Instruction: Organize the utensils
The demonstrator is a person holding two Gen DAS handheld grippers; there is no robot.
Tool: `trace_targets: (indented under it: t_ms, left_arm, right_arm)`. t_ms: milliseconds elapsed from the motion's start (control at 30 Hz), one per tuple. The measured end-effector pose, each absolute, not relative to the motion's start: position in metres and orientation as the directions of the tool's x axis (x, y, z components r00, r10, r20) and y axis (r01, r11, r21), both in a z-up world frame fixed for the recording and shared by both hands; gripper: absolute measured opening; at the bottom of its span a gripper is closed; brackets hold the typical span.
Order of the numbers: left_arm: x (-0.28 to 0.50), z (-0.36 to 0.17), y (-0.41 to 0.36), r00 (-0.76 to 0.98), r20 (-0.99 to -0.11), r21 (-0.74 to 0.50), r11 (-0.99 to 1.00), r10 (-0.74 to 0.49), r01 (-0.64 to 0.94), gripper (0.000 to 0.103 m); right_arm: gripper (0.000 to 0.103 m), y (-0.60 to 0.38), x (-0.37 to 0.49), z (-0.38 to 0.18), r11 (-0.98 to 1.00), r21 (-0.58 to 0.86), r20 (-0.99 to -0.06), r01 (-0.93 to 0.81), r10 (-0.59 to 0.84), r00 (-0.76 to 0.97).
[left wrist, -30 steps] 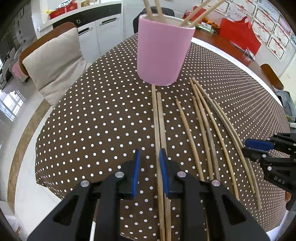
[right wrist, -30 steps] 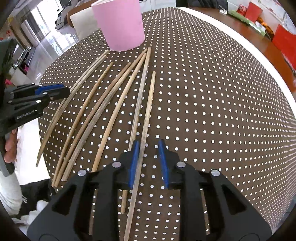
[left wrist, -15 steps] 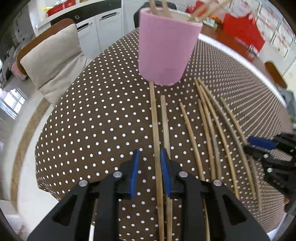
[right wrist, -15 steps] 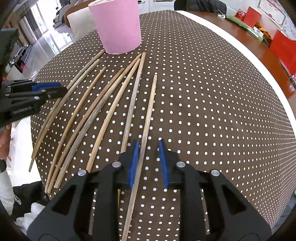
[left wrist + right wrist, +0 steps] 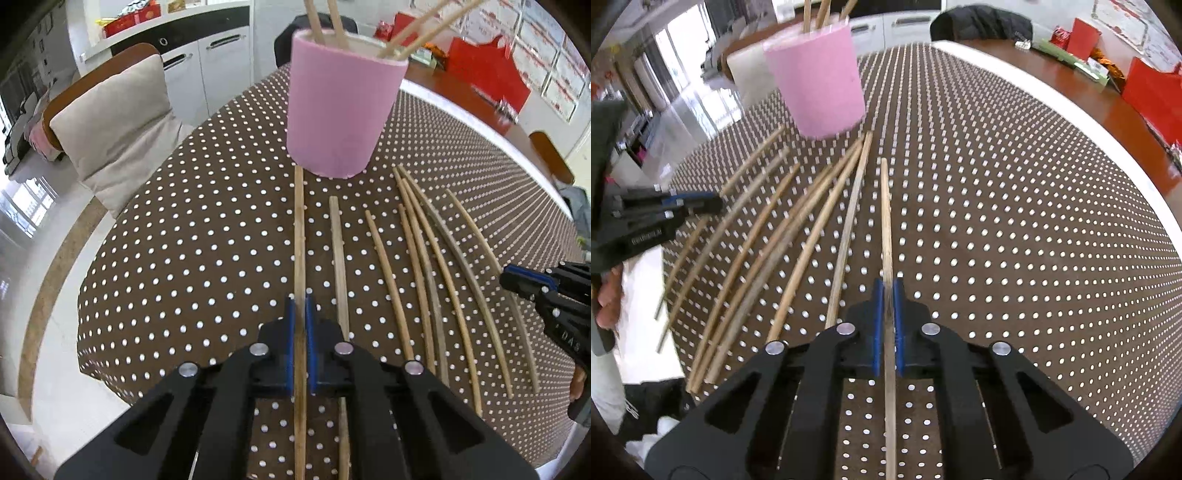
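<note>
- Chopsticks lie in a loose fan on the dotted worktop (image 5: 184, 258), their far tips pointing at the pink cup (image 5: 341, 114); a few more already stand inside the cup.
- Our left gripper (image 5: 300, 325) has its jaws pinched nearly shut on the stick at the left end of the fan (image 5: 299, 229), whose far tip almost touches the cup's base.
- Our right gripper (image 5: 885, 310) likewise has its jaws closed tight on the stick at the right end of the fan (image 5: 885, 206), the one farthest from the cup on that side.
- Both grips sit toward the near ends (well back from the cup), so we judge the long free ends may swing or droop once lifted.
- A thin round stick could twist between the pads and slip out during the tilt upright.
- Entering the cup, a tip might catch the rim or knock the sticks leaning there, and a hard nudge could tip the cup.
- With both hands converging on the cup, the two sticks might cross or collide.
</note>
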State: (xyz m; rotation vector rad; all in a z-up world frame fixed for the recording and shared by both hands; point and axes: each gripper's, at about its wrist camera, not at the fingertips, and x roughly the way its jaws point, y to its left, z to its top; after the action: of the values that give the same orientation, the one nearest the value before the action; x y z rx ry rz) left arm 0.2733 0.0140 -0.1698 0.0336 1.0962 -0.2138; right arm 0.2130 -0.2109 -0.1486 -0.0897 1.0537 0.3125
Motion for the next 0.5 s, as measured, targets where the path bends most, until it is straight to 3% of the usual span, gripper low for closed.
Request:
trace_targets:
  t_ms: [233,500]
  left_arm:
    - [0.252,-0.140,0.016,0.552,-0.793,-0.165,0.963,-0.259,0.215,0.006]
    - [0.242,-0.129,0.005,0.567,-0.783,-0.141,0.961,-0.255,0.238,0.006]
  right_arm:
    - [0.004,-0.222,0.199,-0.119,0.945,0.152,-0.776,-0.290,0.296,0.556]
    - [0.005,-0.210,0.211,-0.140,0.953,0.052,-0.876,-0.300,0.188,0.444]
